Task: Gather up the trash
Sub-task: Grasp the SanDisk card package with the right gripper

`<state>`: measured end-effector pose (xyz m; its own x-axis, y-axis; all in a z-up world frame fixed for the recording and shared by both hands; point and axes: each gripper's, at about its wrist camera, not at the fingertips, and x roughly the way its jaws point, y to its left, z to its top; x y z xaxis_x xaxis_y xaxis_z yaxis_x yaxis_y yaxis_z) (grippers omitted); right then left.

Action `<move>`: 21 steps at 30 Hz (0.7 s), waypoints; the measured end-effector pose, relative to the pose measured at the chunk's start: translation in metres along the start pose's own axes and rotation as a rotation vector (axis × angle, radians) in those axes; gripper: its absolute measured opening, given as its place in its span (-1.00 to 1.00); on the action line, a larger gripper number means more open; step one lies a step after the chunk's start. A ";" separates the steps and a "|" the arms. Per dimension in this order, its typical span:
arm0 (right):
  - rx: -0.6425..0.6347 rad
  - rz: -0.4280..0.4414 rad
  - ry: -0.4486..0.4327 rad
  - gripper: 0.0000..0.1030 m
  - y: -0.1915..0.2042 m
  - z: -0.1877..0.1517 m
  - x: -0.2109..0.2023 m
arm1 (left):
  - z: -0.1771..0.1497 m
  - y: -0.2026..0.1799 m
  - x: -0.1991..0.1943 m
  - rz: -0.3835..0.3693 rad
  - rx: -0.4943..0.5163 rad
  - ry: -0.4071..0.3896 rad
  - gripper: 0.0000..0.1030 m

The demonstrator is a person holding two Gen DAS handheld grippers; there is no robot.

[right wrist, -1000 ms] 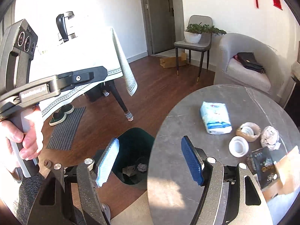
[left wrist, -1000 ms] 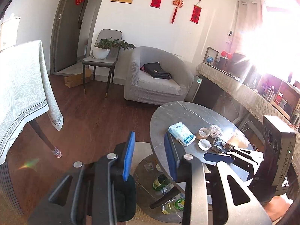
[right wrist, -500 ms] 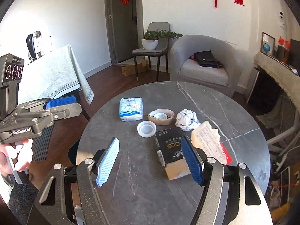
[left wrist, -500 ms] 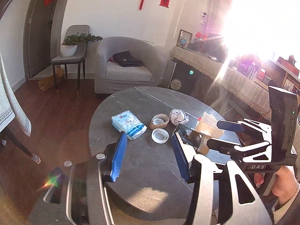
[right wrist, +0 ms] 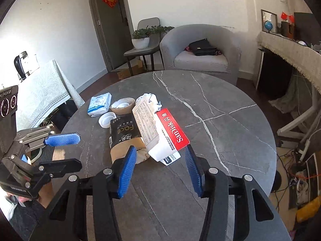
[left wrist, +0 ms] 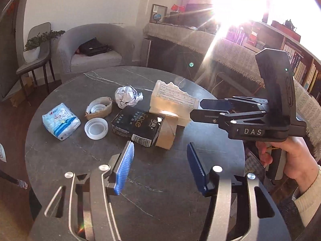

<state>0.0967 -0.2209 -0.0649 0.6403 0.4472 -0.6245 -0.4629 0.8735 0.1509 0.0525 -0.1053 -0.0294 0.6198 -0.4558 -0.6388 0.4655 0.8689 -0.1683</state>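
Right gripper (right wrist: 160, 160) spread wide, holding nothing, its blue pads either side of the near end of the white packet (right wrist: 160, 132) and black pouch (right wrist: 122, 132); contact unclear. Left gripper (left wrist: 159, 166) also wide and empty, just short of that pouch (left wrist: 136, 124). Window glare washes out the shelves beyond.

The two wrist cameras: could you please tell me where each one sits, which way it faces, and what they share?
Left wrist: rides the left claw, open, looking over the round table towards the sunlit window; the right claw and the hand holding it show at right.
Right wrist: rides the right claw, open, looking over the table towards the armchair and door; the left claw shows at left.
Shared: black Face pack, crumpled paper, white lid, tissue pack.
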 end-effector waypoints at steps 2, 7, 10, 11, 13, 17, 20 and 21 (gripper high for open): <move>-0.021 0.036 -0.004 -0.02 0.000 0.001 0.002 | -0.001 -0.008 0.012 -0.015 0.015 0.013 0.14; -0.056 0.089 -0.003 -0.19 0.004 0.009 0.013 | 0.000 -0.016 0.033 0.011 0.028 0.030 0.14; -0.056 0.102 -0.002 -0.34 0.004 0.012 0.023 | 0.002 -0.014 0.041 0.025 0.014 0.031 0.14; -0.055 0.109 -0.001 -0.43 0.004 0.013 0.025 | 0.004 -0.014 0.044 0.027 0.008 0.029 0.14; -0.052 0.120 -0.001 -0.64 0.003 0.013 0.029 | 0.007 -0.011 0.051 0.030 -0.006 0.029 0.14; -0.034 0.135 -0.016 -0.86 -0.001 0.011 0.025 | 0.010 -0.008 0.059 0.046 -0.025 0.033 0.10; -0.025 0.137 -0.025 -0.86 -0.004 0.010 0.017 | 0.013 -0.003 0.063 0.050 -0.044 0.036 0.05; -0.019 0.139 -0.029 -0.86 -0.006 0.010 0.014 | 0.015 -0.001 0.063 0.046 -0.051 0.035 0.02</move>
<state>0.1144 -0.2180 -0.0671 0.5871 0.5690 -0.5758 -0.5594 0.7993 0.2195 0.1007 -0.1384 -0.0584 0.6165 -0.4092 -0.6727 0.4037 0.8978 -0.1761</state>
